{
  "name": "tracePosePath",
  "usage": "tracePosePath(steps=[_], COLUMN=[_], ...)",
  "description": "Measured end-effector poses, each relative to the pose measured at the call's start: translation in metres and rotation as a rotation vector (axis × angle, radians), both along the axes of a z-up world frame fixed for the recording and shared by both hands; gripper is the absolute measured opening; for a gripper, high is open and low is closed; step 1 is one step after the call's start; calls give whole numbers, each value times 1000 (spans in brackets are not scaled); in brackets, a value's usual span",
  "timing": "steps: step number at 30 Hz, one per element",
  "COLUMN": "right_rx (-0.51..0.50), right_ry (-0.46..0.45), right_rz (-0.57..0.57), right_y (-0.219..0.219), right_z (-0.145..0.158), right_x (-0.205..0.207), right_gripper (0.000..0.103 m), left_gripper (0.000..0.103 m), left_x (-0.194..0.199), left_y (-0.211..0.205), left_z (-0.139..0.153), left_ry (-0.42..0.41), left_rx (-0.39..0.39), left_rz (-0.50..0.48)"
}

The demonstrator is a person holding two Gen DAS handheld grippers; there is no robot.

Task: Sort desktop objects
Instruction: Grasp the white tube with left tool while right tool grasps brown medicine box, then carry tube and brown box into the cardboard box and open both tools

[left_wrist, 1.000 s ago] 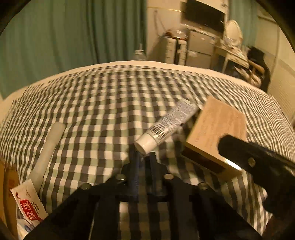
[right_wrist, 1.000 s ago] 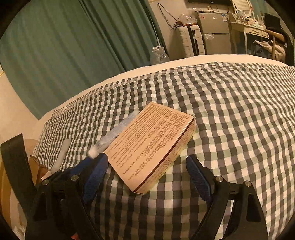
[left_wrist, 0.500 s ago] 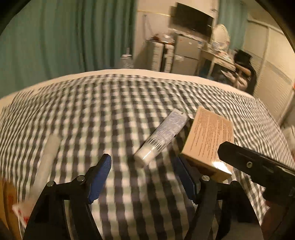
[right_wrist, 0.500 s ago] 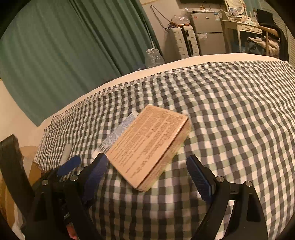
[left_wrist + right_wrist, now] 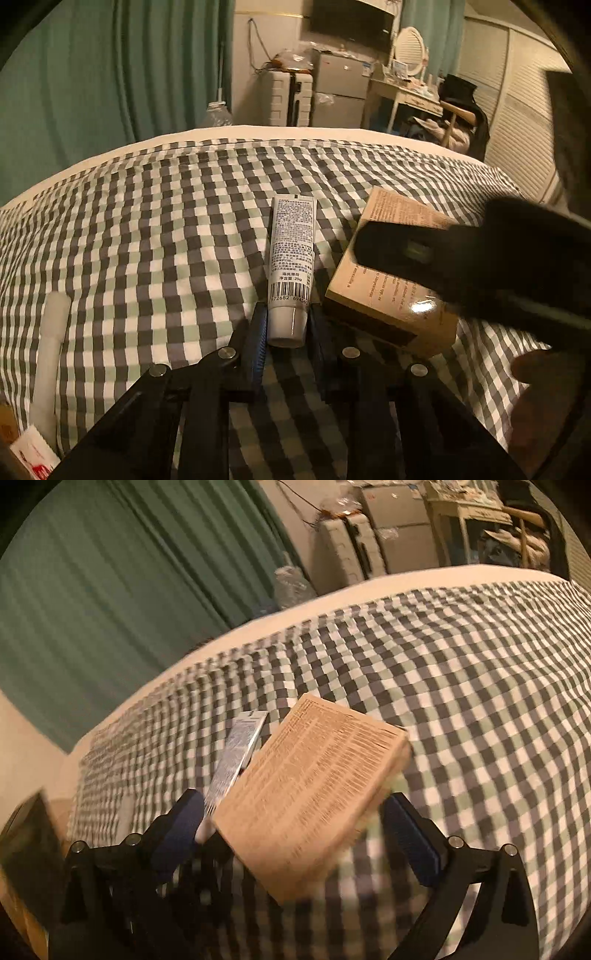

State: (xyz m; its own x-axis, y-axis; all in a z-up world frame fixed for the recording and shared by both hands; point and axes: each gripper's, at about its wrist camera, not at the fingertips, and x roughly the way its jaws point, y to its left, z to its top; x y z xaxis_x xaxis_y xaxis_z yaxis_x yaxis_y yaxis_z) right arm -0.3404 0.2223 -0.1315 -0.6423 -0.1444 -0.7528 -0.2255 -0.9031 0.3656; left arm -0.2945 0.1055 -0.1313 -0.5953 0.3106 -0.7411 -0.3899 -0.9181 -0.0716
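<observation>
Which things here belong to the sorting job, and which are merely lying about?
In the job: tube, held at its cap end by the left gripper; box, between the open fingers of the right gripper; white stick; red packet.

Lying about: checked cloth, curtain, bottle, mirror.

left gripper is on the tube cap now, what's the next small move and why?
Probably lift the tube a little off the checked cloth. The left gripper looks closed around its cap end, so the grasp seems made. Lift straight: the cardboard box lies close beside it, with the right gripper open around it.
</observation>
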Motion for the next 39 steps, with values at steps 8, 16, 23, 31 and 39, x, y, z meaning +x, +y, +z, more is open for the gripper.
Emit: tracePosePath(steps=[8,16,23,31,39], right_rx=[57,-53,-58,-13,20], right_ry=[-3,37,35,47,-19], right_rz=[48,93,101,184,276], right_y=[-4,49,57,28,-5], right_z=[1,18,33,56,49], right_x=[9,44,75,136,200], right_gripper=[60,44,40,31,29], left_gripper=[22,61,23,23,23], left_x=[-1,-32,-26,69,187], left_y=[6,32,28,-4,-37], left_z=[0,9,8,42,62], left_ry=[-20,-27,-90,-93,-94], left_rx=[-19,-75,-10,119,123], left_rz=[14,44,60,94,150])
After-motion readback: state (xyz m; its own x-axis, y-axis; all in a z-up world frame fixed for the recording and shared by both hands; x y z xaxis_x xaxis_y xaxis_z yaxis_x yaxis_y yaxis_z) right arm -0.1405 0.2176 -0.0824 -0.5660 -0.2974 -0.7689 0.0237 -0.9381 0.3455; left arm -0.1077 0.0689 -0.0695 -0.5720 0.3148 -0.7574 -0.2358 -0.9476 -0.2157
